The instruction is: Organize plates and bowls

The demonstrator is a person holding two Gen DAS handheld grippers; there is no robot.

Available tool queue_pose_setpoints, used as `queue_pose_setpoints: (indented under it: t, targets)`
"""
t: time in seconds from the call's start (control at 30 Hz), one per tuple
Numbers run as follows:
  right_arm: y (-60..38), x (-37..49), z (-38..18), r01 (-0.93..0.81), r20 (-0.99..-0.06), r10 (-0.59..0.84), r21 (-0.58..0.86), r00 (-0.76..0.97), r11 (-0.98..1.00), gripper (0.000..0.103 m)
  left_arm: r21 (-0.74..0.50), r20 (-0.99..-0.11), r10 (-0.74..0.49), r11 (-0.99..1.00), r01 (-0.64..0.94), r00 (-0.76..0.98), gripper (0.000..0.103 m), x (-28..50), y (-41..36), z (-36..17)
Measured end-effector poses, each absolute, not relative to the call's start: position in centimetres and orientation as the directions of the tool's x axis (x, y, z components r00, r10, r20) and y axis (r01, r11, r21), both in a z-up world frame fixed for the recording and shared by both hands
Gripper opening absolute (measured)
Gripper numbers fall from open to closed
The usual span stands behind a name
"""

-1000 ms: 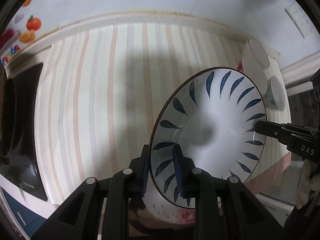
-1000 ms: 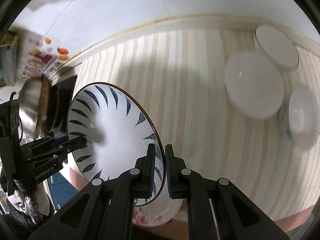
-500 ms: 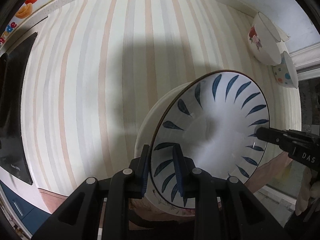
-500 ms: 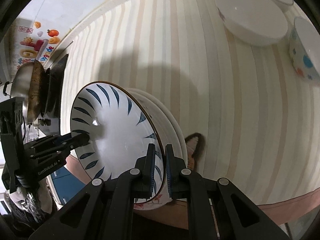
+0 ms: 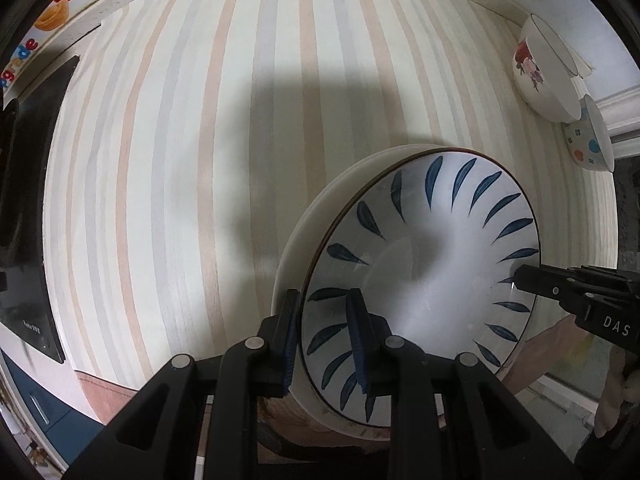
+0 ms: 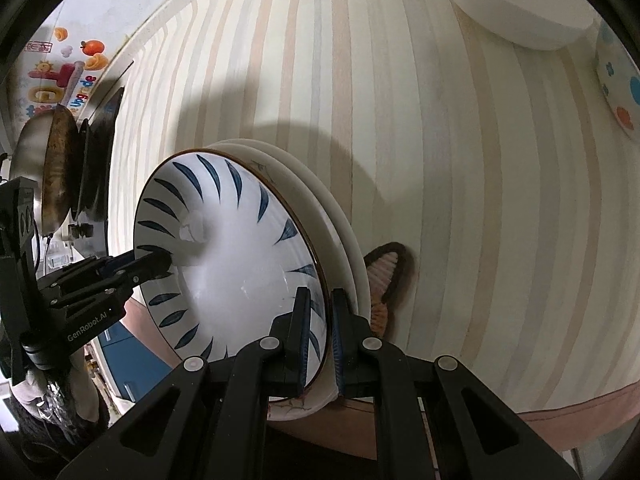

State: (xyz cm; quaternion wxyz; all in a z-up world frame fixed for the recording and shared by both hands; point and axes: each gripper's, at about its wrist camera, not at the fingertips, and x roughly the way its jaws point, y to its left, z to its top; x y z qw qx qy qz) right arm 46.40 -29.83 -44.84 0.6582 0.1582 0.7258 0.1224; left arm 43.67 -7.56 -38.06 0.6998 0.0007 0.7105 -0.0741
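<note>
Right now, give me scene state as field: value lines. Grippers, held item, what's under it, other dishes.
left gripper: shut on blue-leaf plate, clamping its near rim
right gripper: shut on blue-leaf plate, at the opposite rim
blue-leaf plate: held by both grippers, just over the plate stack; contact unclear
plate stack: white plates, at the near table edge
floral bowl: far right, on the striped tablecloth
dotted bowl: beside the floral bowl
wok: on the stove, left of table

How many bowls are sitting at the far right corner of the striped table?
2: a floral bowl by the back wall, and a polka-dot bowl just in front of it near the table's right edge. Others may lie outside the views.
</note>
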Motion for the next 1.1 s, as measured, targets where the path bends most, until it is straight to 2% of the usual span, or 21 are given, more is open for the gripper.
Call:
queue_pose_setpoints:
  t: [0.27, 0.7, 0.9, 1.1]
  targets:
    - [-29.3, 47.1, -44.6, 0.057, -0.923, 0.371, 0.367, -0.098, 0.928, 0.016, -0.093, -0.996, -0.093, 0.993, 0.072, -0.006, 0.024, 43.1, -7.9, -38.4]
    - [-28.9, 46.5, -43.7, 0.071, -0.937, 0.340, 0.335, -0.084, 0.940, 0.018, -0.075, -0.997, -0.077, 0.995, 0.071, 0.025, 0.024, 42.2, -8.0, -38.3]
    - [-28.2, 45.1, -39.9, 0.064, -0.957, 0.288, 0.289, 0.021, 0.955, 0.018, -0.059, -0.991, -0.067, 0.995, 0.075, 0.116, 0.024, 40.7, -7.3, -34.6]
    - [-25.9, 41.4, -34.6, 0.030, -0.962, 0.237, 0.243, 0.136, 0.970, 0.024, -0.057, -0.973, -0.079, 0.993, 0.107, 0.217, 0.024, 38.0, -6.9, -29.3]
